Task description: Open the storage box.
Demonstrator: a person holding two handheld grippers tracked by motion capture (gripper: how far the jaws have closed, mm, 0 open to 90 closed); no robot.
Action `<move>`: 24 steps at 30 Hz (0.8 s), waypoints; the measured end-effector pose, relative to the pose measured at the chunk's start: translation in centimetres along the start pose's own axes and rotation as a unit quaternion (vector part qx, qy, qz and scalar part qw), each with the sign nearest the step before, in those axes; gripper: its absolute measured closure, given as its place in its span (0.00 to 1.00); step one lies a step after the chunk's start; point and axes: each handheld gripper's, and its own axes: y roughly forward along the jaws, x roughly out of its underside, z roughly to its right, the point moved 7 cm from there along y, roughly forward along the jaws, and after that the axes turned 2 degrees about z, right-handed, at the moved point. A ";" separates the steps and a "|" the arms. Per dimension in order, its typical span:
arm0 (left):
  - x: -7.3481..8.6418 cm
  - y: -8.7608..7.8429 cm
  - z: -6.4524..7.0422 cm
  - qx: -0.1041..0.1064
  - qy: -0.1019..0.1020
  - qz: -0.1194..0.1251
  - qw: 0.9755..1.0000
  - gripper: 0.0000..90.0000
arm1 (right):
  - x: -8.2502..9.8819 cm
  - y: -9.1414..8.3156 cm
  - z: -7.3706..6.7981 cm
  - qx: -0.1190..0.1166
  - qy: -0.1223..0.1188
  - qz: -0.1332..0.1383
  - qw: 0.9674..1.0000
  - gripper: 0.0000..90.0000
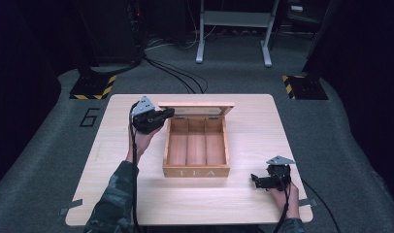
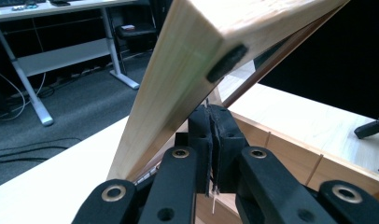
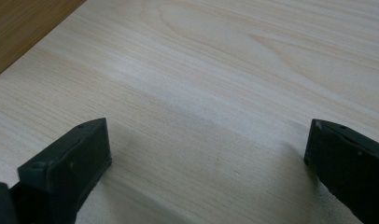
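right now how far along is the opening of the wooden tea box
Mostly done: the wooden tea box has its hinged wooden lid raised, and three empty compartments show. In hand: the left gripper, jaws shut, sits under the lid's edge by the box's back left corner. The right gripper rests open on the pale wooden table. Left, probably: settling the lid fully back and withdrawing.

From up high, the tea box (image 1: 196,145) shows its raised lid (image 1: 196,108) nearly edge-on, so the lid's inner face and the hinges behind the box are hidden. The left gripper (image 1: 169,113) has its tips lost against the lid's left end. In the left gripper view the lid (image 2: 187,70) runs off the top edge, and what sits between the pressed-together jaws is too thin to identify. The right gripper (image 3: 206,154) has both jaws cropped by the frame's lower corners.
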 end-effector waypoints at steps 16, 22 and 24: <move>-0.4 0.2 -0.2 -0.002 -0.001 0.001 1.000 0.97 | 0.0 0.0 0.0 0.000 0.000 0.000 1.000 0.00; -0.4 0.2 -0.2 -0.001 0.000 0.000 1.000 0.97 | 0.0 0.0 0.0 0.000 0.000 0.000 1.000 0.00; -0.4 0.2 -0.2 -0.001 -0.001 0.000 1.000 0.97 | 0.0 0.0 0.0 0.000 0.000 0.000 1.000 0.00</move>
